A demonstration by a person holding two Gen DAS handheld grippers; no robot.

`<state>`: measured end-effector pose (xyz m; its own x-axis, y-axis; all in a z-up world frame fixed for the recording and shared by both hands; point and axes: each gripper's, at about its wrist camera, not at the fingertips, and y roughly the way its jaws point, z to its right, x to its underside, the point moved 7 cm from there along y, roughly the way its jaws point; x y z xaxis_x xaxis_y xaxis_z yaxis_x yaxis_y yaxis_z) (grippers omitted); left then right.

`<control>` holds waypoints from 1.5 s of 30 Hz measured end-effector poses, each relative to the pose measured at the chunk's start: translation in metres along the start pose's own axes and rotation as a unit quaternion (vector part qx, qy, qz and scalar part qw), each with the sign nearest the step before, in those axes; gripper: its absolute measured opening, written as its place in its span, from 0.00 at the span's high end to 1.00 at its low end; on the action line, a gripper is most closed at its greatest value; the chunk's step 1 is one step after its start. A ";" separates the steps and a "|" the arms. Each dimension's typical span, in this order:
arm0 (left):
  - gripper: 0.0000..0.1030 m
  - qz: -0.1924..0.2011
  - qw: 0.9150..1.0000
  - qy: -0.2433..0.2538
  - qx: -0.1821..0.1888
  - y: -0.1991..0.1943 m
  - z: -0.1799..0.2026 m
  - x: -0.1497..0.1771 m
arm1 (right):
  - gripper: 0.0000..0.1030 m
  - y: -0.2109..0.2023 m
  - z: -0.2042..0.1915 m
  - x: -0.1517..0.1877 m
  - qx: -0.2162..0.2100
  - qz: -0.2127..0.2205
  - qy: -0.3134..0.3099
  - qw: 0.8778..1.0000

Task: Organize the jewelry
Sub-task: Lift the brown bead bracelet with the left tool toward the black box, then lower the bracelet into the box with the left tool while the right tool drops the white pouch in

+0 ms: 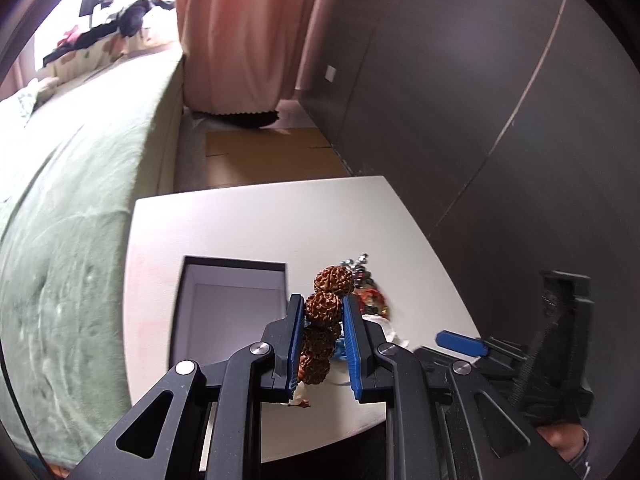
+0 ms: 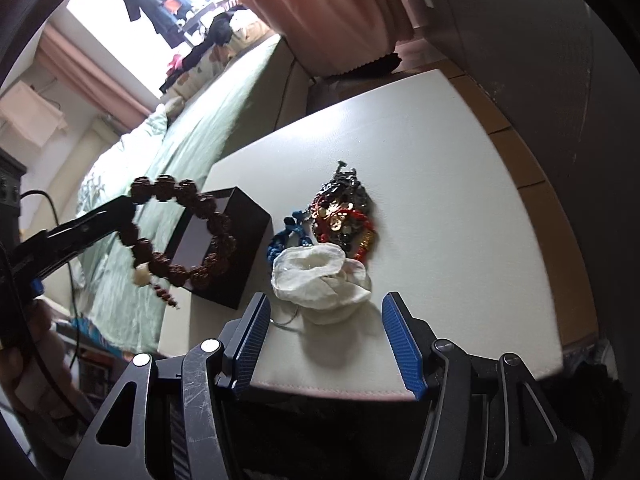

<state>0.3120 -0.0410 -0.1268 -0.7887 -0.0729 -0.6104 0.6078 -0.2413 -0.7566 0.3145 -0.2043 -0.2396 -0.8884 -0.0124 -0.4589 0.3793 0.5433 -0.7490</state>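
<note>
My left gripper (image 1: 322,308) is shut on a brown bead bracelet (image 1: 324,310) and holds it in the air, right of the open black box (image 1: 232,304). In the right wrist view the bracelet (image 2: 184,232) hangs as a ring in front of the box (image 2: 240,236), held by the left gripper (image 2: 124,216). A pile of jewelry (image 2: 344,212), a blue cord bracelet (image 2: 286,240) and a white cloth pouch (image 2: 320,276) lie on the white table (image 2: 440,200). My right gripper (image 2: 326,320) is open and empty, just short of the pouch.
A bed with a green cover (image 1: 72,200) runs along the table's left side. A dark wall (image 1: 500,100) stands on the right. A pink curtain (image 1: 240,32) hangs at the back, with cardboard (image 1: 272,156) on the floor beyond the table.
</note>
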 end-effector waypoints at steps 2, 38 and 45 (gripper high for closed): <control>0.81 0.004 1.000 -0.008 -0.001 -0.005 -0.008 -0.001 | 0.42 0.013 -0.003 -0.005 0.006 -0.013 -0.002 1.000; 0.62 -0.033 0.995 -0.089 0.034 0.037 -0.077 -0.015 | 0.93 -0.027 -0.062 -0.051 0.036 0.014 -0.005 0.999; 0.30 -0.003 0.995 -0.096 0.011 0.008 -0.107 -0.011 | 0.93 -0.011 -0.086 -0.052 0.015 0.004 -0.021 1.000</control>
<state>0.3351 0.0613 -0.1513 -0.7966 -0.2550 -0.5481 0.6027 -0.2637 -0.7532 0.3343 -0.1371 -0.1666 -0.8737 -0.0429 -0.4846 0.3952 0.5185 -0.7583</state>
